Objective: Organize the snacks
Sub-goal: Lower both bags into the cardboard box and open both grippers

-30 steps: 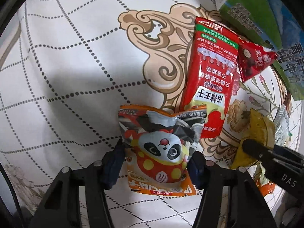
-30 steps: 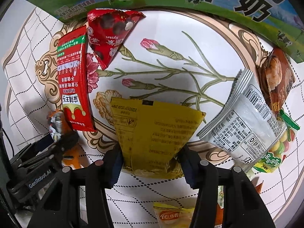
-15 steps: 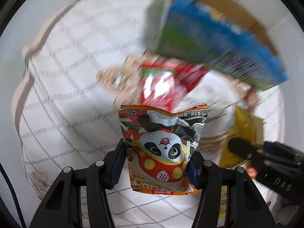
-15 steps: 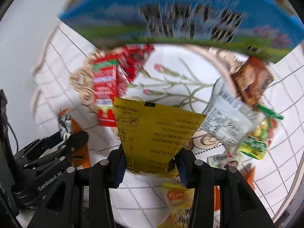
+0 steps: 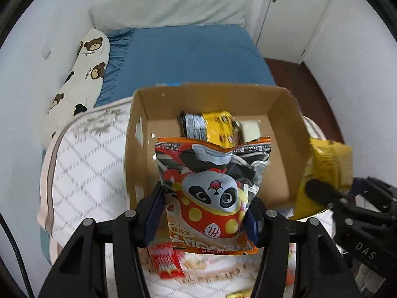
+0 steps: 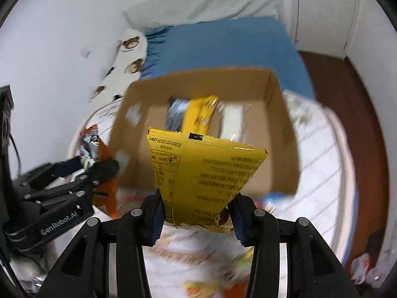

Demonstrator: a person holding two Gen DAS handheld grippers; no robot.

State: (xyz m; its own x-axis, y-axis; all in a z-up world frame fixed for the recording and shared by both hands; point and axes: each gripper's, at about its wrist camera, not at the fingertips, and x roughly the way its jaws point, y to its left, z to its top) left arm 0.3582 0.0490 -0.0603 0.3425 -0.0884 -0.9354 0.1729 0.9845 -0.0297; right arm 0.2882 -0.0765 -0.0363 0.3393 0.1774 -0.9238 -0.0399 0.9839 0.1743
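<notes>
Left claw (image 5: pixel 206 213) pinches the panda packet (image 5: pixel 213 193); right claw (image 6: pixel 197 217) pinches the yellow packet (image 6: pixel 203 173). Both look light, crinkly, slippery; low grips suit dropping into the box (image 5: pixel 280 134).

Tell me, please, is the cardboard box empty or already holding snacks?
Holding some: a yellow-and-silver packet and a pale item lie inside the cardboard box.

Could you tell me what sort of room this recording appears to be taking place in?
Most likely a bedroom. A bed with a blue sheet fills the background, a long bear-print pillow lies along the wall, and a white door stands in the corner beyond it.
</notes>
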